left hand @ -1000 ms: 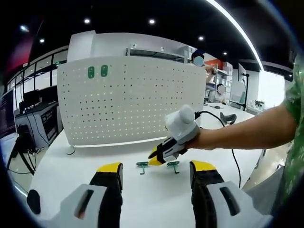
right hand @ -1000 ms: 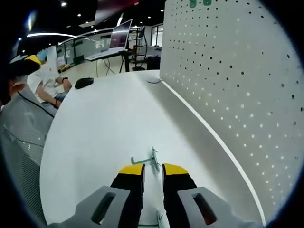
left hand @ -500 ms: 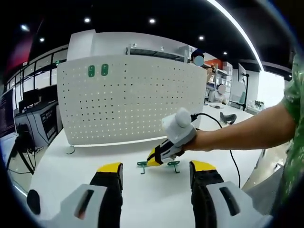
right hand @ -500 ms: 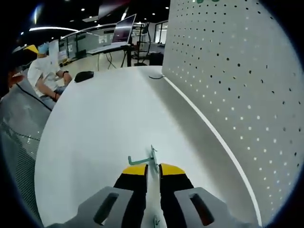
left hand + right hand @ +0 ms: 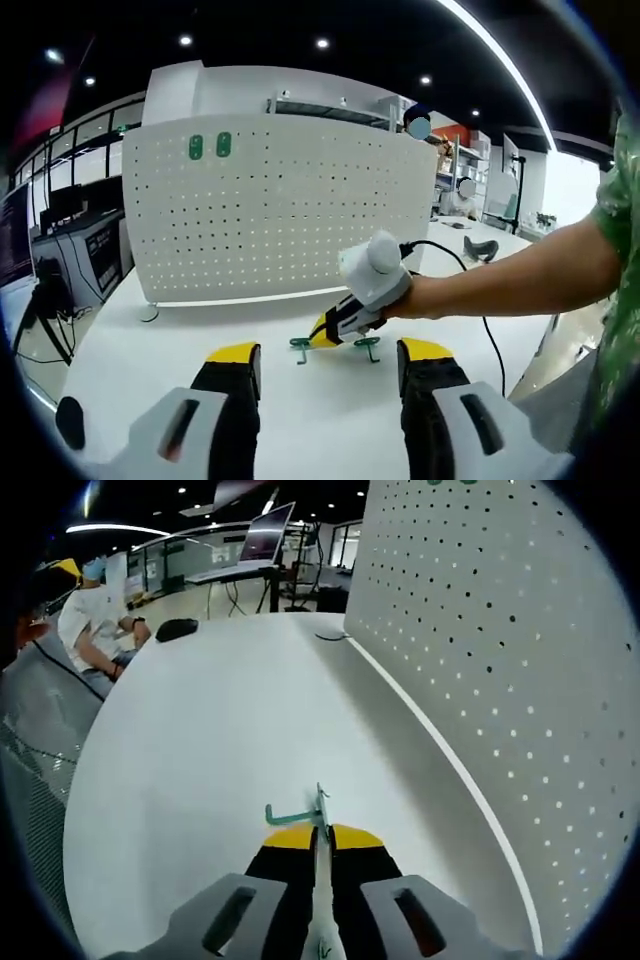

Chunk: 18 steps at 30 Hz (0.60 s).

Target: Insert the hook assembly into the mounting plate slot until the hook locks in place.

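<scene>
white surface (image 5: pixel 150 370) with an upright white perforated mounting plate (image 5: pixel 270 220) standing at its far side; two green pieces (image 5: pixel 209 146) fixed near the plate's top left. left gripper (image 5: pixel 325 362) hangs low over the surface, jaws wide apart, nothing between them. beyond it, right gripper (image 5: pixel 322 334) held by a person's hand (image 5: pixel 425 295), tips down at the surface beside two green hooks (image 5: pixel 333 346) lying well short of the plate. in the right gripper view the right gripper (image 5: pixel 314 837) has jaws closed to a thin gap, a green hook (image 5: pixel 300 809) just ahead of the tips; whether it is pinched, cannot tell
</scene>
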Each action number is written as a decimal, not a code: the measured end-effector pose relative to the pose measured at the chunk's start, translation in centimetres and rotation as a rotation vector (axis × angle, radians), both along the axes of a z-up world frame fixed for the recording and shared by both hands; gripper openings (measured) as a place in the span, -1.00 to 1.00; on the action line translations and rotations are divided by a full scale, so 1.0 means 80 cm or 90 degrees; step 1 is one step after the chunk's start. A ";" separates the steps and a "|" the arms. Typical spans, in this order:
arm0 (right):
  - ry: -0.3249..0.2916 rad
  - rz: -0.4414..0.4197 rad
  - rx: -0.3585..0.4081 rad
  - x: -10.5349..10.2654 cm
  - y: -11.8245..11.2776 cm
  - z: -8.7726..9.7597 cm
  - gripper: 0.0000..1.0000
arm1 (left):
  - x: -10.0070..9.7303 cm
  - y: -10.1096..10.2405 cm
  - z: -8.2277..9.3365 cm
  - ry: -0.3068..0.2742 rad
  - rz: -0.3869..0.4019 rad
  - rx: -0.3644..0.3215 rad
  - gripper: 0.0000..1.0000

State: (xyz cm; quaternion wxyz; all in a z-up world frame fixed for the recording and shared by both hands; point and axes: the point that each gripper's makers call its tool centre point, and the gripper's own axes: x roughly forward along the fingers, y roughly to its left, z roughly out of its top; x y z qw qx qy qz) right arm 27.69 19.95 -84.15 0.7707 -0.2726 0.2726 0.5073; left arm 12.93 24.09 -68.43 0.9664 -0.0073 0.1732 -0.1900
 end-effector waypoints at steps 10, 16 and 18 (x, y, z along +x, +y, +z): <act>0.003 -0.010 0.012 0.004 -0.002 0.000 -1.00 | -0.001 0.000 -0.002 0.001 -0.002 0.003 0.11; 0.021 -0.023 0.030 0.002 -0.003 0.002 -1.00 | 0.000 0.000 -0.002 0.001 -0.002 0.003 0.10; 0.026 -0.030 0.035 0.002 -0.005 0.003 -1.00 | 0.000 0.000 -0.002 0.001 -0.003 0.003 0.10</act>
